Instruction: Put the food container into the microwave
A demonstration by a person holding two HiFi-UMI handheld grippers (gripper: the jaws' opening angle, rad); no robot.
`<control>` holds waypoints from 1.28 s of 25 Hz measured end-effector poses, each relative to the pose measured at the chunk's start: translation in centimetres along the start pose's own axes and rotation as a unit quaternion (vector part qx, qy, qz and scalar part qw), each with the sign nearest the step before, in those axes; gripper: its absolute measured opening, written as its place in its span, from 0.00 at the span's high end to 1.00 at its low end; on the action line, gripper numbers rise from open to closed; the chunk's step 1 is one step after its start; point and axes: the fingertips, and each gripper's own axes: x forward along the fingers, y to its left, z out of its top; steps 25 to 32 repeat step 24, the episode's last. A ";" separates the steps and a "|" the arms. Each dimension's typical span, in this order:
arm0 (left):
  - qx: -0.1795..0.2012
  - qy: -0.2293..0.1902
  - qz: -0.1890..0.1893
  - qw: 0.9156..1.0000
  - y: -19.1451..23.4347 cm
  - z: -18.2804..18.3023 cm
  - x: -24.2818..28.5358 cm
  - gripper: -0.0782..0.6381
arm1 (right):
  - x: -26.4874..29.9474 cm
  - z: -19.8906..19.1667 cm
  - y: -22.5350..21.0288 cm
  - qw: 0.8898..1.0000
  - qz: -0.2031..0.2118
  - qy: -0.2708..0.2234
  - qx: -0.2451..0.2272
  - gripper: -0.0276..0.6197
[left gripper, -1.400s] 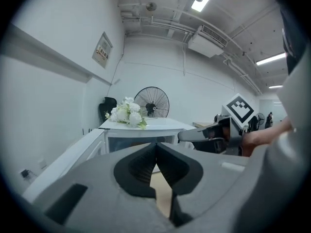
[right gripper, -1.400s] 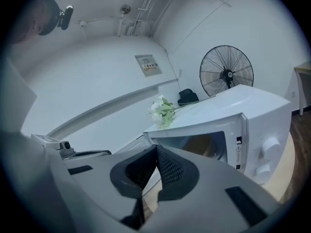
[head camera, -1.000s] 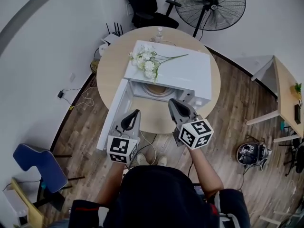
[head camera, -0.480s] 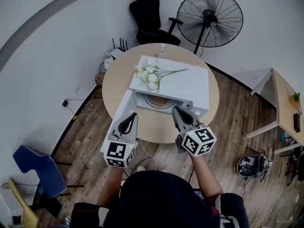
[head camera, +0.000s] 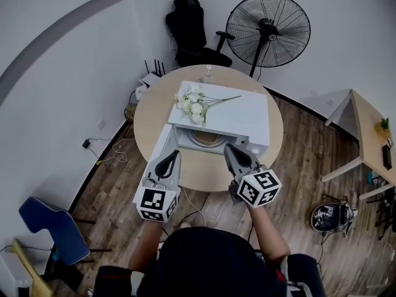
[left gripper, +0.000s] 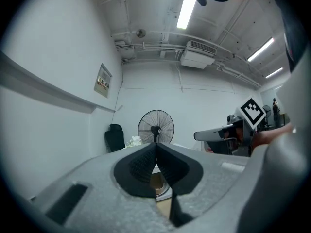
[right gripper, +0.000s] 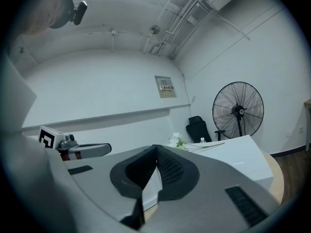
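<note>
Your left tool (head camera: pixel 172 155) and right tool (head camera: pixel 229 148) are both clenched on nothing, below centre. The food container (head camera: pixel 207 140) sits inside the open microwave (head camera: pixel 241 113) on the bench (head camera: pixel 148 113), mid-frame.

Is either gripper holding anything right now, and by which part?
Nothing is held. The left gripper and right gripper both have their jaws together and empty, in front of the open microwave.

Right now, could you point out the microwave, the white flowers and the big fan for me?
microwave (head camera: pixel 244 113): head view, on its bare white top.
white flowers (head camera: pixel 193 104): head view, on the cluster of blooms.
fan (head camera: pixel 266 25): head view, on the dark hub inside the cage.
</note>
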 end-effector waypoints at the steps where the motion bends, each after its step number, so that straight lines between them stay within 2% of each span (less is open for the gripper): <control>1: 0.000 -0.001 -0.001 1.000 0.0 0.1 0.0 0.87 | 0.0 0.0 0.0 1.000 -0.001 0.000 0.001 0.94; 6: -0.002 -0.003 0.000 1.000 -0.2 0.2 0.1 0.87 | -0.1 -0.1 -0.3 1.000 0.000 -0.002 0.016 0.94; 14: -0.012 -0.003 0.004 1.000 0.0 0.2 0.1 0.87 | 0.4 -0.9 -0.3 1.000 -0.001 0.006 0.009 0.94; 32: -0.004 0.000 0.004 1.000 0.0 0.1 0.1 0.87 | 0.7 -1.0 -0.5 1.000 -0.003 0.006 0.002 0.94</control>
